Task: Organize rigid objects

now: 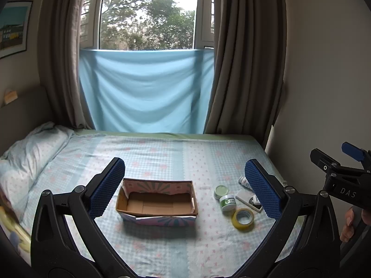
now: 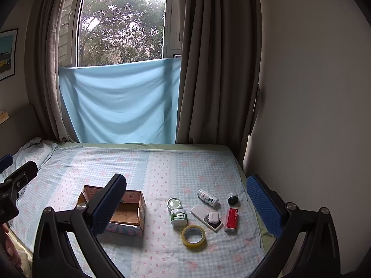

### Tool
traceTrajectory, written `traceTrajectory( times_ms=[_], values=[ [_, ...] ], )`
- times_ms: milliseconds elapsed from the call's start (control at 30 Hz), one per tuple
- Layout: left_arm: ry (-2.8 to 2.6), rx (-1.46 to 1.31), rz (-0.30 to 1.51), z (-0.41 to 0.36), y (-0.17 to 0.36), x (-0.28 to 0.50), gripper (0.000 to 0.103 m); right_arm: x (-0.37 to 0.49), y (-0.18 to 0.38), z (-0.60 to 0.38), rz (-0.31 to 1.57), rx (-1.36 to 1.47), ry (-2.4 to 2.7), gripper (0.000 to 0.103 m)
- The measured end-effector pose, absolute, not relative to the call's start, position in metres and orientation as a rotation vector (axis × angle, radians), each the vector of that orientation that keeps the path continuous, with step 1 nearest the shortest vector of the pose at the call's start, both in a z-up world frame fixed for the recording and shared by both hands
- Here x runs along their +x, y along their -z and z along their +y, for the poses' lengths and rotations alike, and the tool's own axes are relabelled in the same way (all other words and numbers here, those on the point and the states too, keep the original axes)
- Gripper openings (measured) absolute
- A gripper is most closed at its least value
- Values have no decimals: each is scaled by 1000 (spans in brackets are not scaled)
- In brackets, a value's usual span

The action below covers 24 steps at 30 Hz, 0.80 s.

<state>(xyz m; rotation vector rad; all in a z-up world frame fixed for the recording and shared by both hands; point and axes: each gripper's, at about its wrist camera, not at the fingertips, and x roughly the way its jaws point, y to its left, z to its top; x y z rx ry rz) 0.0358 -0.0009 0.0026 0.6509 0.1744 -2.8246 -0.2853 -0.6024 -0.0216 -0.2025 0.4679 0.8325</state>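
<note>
Both views look across a bed (image 1: pixel 162 153) covered with a pale blue checked sheet with pink flowers; window and blue cloth fill the upper centre of each frame.

Left tongs (image 1: pixel 184 185): jaws spread wide, nothing between them, held above the bed. In the left wrist view an open cardboard box (image 1: pixel 157 202) sits lower centre, framed between the two blue fingers; its interior shows bare cardboard.

Right tongs (image 2: pixel 185 202): jaws also wide apart, holding nothing. In the right wrist view the box (image 2: pixel 129 210) lies at lower left, partly hidden behind the left finger.

Loose items, lower centre-right of the right wrist view, well apart from the box:
- yellow tape roll (image 2: pixel 193 235), lying flat, nearest the camera
- white jar with green label (image 2: pixel 179 216), upright, just above the tape
- round pale green lid (image 2: pixel 174 203), flat, just beside the jar
- white bottle (image 2: pixel 208 198) on its side
- small black round object (image 2: pixel 232 198) (type cannot be told)
- red and white carton (image 2: pixel 231 219), at the right of the group
- flat white rectangular item (image 2: pixel 199 211) with a small white earbud case (image 2: pixel 213 216) resting on it

In the left wrist view the tape roll (image 1: pixel 243 217), jar (image 1: pixel 228 202) and lid (image 1: pixel 220 190) appear at lower right, with a spiral light bulb (image 1: pixel 244 181) partly hidden by the right finger. The other tongs show at the right edge.
</note>
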Motion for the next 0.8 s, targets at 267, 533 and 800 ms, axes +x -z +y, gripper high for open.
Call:
traceTrajectory(
  times_ms=[267, 533, 800],
  values=[
    [2796, 649, 177, -1, -1, 35, 103, -284, 23, -603, 468, -200, -848, 103],
    [2774, 663, 184, -3, 1, 26, 103, -276, 26, -600, 480, -201, -861, 103],
    [2747, 734, 209, -6, 11, 4, 103, -264, 31, -592, 502, -207, -873, 103]
  ],
)
